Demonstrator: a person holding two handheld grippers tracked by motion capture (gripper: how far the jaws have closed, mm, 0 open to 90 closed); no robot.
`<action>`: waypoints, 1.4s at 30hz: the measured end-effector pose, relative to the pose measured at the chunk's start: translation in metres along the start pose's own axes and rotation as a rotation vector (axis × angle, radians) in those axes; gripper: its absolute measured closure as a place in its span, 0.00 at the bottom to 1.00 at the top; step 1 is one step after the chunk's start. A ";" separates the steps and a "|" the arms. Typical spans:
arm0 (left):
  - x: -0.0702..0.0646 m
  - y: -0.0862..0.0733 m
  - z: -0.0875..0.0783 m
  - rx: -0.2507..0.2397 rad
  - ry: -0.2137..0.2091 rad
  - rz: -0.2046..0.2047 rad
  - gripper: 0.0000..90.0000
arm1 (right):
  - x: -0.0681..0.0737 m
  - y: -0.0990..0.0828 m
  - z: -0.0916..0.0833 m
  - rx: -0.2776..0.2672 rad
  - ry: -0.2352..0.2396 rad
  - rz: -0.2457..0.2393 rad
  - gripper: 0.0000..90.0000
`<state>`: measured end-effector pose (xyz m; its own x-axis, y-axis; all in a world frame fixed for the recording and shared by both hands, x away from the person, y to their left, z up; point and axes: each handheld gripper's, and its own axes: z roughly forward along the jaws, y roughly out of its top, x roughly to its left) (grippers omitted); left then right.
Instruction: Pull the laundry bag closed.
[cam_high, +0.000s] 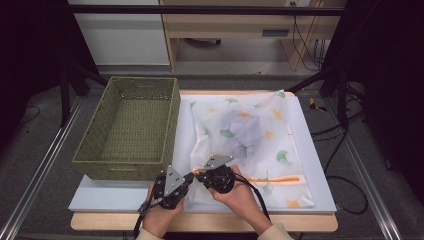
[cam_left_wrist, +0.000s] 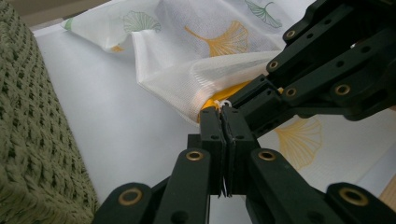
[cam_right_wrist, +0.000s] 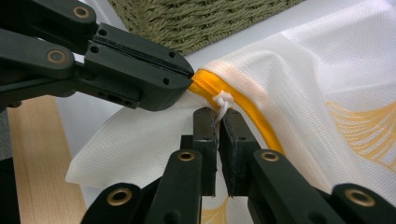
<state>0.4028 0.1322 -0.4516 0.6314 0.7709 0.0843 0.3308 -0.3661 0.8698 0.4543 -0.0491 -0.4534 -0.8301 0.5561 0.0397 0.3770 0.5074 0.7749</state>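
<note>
Left gripper (cam_left_wrist: 223, 112): I have it clamped on the orange zipper (cam_right_wrist: 243, 100) end.
Right gripper (cam_right_wrist: 218, 116): pinched on the white zipper pull (cam_right_wrist: 223, 101).
Mesh bag (cam_high: 250, 135): on the white board (cam_high: 320, 165), beside the basket (cam_high: 131, 127).

My high view looks forward and down from the near side onto the whole white table (cam_high: 310, 150). My left gripper view sits close and low, facing right. My right gripper view faces left, equally close. Both share the white leaf-printed mesh bag's orange zipper end (cam_left_wrist: 219, 95) (cam_right_wrist: 233, 95) and the green woven basket (cam_left_wrist: 28, 140) (cam_right_wrist: 205, 21).
</note>
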 end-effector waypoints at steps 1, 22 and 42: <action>0.000 0.000 0.000 0.001 -0.001 -0.005 0.98 | -0.001 0.000 0.000 0.001 0.003 0.005 0.96; 0.001 -0.001 0.001 -0.008 -0.007 -0.010 0.98 | -0.011 0.004 0.003 0.013 0.053 0.052 1.00; 0.000 -0.003 0.004 -0.008 0.017 -0.005 0.98 | -0.011 0.012 -0.003 0.133 0.053 0.107 1.00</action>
<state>0.4044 0.1316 -0.4560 0.6179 0.7814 0.0875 0.3285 -0.3577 0.8742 0.4673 -0.0508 -0.4426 -0.8014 0.5781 0.1534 0.5125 0.5315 0.6744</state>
